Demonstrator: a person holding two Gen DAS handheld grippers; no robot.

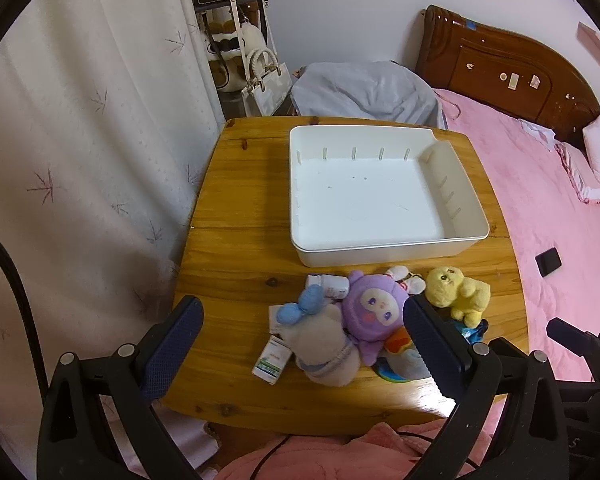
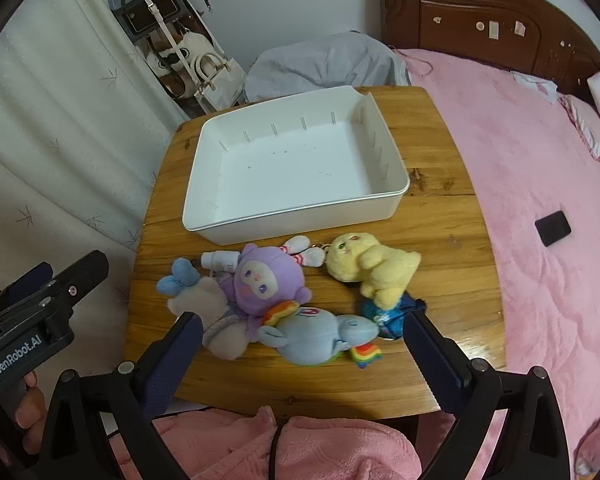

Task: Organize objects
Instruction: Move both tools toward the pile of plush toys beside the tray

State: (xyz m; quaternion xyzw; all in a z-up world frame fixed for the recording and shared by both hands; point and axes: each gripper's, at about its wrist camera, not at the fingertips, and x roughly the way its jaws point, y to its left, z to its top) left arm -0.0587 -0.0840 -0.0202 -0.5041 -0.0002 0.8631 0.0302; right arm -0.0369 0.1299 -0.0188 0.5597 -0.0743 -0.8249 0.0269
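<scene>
Blue-padded jaws wide apart, both grippers (image 1: 302, 334) (image 2: 302, 350) empty.

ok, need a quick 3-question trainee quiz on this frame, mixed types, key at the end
1. True or false: the white bin already holds a toy.
2. Which toy lies nearest the right gripper? A) yellow plush B) light blue plush C) purple plush
3. Fill in: both the right gripper and the left gripper are ____.

Key: 1 false; 2 B; 3 open.
</scene>
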